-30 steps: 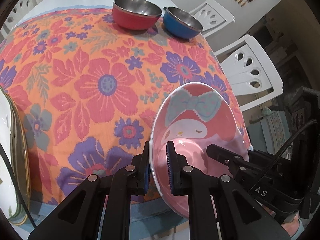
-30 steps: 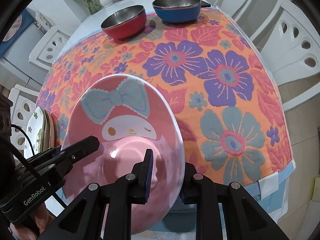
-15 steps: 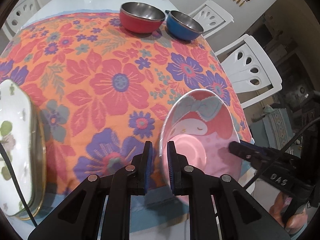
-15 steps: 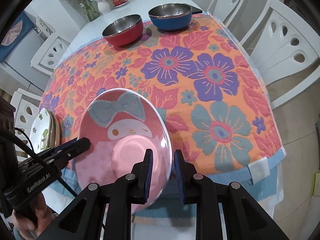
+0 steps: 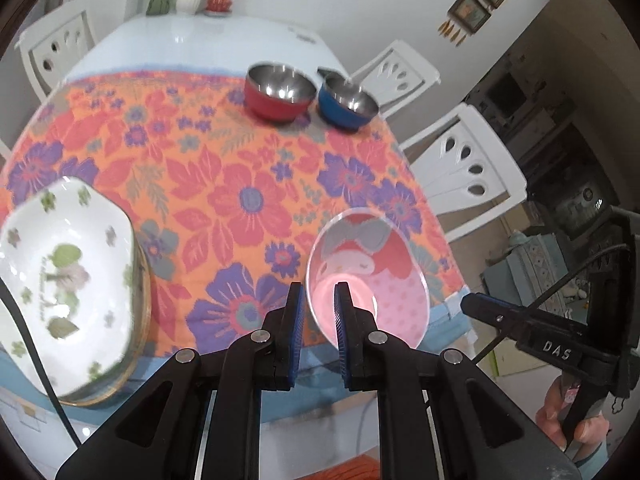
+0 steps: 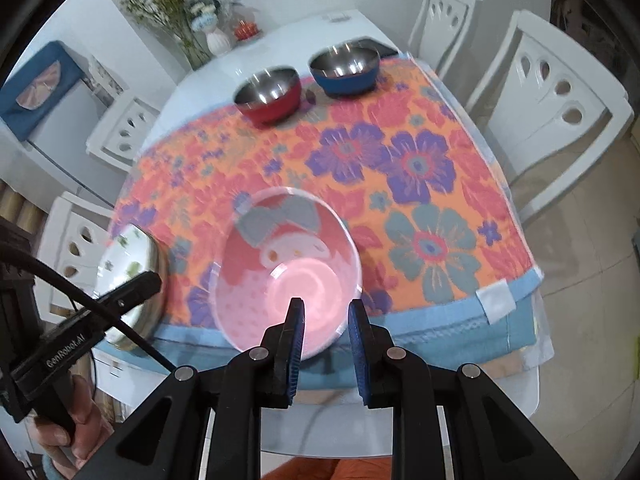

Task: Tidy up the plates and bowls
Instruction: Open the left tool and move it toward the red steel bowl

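A pink plate (image 5: 376, 280) with a cartoon face and bow hangs above the front edge of the flowered tablecloth (image 5: 224, 200). My left gripper (image 5: 319, 292) is shut on its left rim. In the right wrist view the same pink plate (image 6: 288, 264) has its near right rim between the pads of my right gripper (image 6: 325, 306), also shut. A red bowl (image 5: 280, 92) and a blue bowl (image 5: 348, 102) stand side by side at the far end of the cloth. Each view shows the other gripper's finger beside the plate, with a small gap.
A stack of plates topped by a white plate with green flowers (image 5: 60, 272) sits at the front left edge of the table. White chairs (image 5: 468, 168) line the right side and another chair (image 6: 120, 136) the left. A vase of flowers (image 6: 218, 42) stands at the far end.
Both grippers rose and drew back towards the table's front edge with the pink plate between them. The table looks farther away, and the stack of plates has come further into view.
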`<state>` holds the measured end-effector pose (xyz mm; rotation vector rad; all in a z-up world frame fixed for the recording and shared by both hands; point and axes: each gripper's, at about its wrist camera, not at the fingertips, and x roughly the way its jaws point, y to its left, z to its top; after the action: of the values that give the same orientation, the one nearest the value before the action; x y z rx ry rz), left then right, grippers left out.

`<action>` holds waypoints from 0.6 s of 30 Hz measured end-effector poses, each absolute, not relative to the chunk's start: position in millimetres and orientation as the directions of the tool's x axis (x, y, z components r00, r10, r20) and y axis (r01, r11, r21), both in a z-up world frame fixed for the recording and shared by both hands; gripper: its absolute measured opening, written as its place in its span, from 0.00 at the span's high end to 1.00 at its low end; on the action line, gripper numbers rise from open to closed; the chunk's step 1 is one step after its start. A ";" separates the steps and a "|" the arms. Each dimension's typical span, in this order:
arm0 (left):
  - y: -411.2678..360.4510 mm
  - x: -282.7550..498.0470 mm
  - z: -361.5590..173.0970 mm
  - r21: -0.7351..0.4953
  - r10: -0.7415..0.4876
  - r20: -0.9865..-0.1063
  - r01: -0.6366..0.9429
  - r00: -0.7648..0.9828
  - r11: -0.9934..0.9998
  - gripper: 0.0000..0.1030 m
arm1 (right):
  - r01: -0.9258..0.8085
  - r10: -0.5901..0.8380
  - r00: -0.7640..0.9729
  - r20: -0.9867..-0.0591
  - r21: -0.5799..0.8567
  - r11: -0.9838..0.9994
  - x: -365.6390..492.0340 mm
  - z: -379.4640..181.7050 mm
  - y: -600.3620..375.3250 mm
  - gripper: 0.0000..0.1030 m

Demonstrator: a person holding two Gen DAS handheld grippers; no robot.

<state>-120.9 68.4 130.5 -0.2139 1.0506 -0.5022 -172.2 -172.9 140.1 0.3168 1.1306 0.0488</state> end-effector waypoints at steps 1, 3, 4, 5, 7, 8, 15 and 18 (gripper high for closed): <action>71.0 -118.5 138.3 -0.401 -0.499 -0.765 0.307 0.407 0.863 0.88 | 0.117 0.203 0.445 -0.872 0.281 0.952 -171.0 148.1 -171.8 0.80; 72.0 -114.0 151.4 -0.381 -0.501 -0.752 0.338 0.429 0.861 0.88 | 0.103 0.212 0.474 -0.854 0.293 0.950 -165.9 164.0 -169.2 0.80; 72.1 -110.2 158.9 -0.360 -0.492 -0.747 0.350 0.448 0.865 0.88 | 0.095 0.217 0.488 -0.845 0.298 0.950 -161.8 171.5 -168.1 0.80; 72.4 -104.6 166.7 -0.344 -0.486 -0.741 0.360 0.463 0.867 0.88 | 0.089 0.221 0.502 -0.836 0.304 0.948 -156.1 179.0 -167.0 0.79; 72.5 -89.7 180.1 -0.335 -0.487 -0.727 0.370 0.483 0.867 0.88 | 0.084 0.234 0.519 -0.822 0.321 0.943 -141.9 189.2 -166.8 0.78; 72.8 -83.3 184.6 -0.334 -0.489 -0.723 0.372 0.489 0.866 0.88 | 0.081 0.240 0.523 -0.818 0.328 0.941 -135.0 191.7 -167.6 0.78; 70.7 -13.7 198.8 -0.305 -0.458 -0.727 0.357 0.512 0.883 0.72 | 0.087 0.298 0.496 -0.816 0.387 0.918 -61.5 187.6 -173.7 0.58; 68.5 21.1 189.8 -0.323 -0.457 -0.743 0.336 0.489 0.885 0.72 | 0.110 0.348 0.484 -0.803 0.450 0.886 -26.6 176.0 -180.3 0.45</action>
<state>21.1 68.5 189.8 -0.1407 0.9443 -0.4841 -26.6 -180.3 176.0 0.4828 1.0664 0.1521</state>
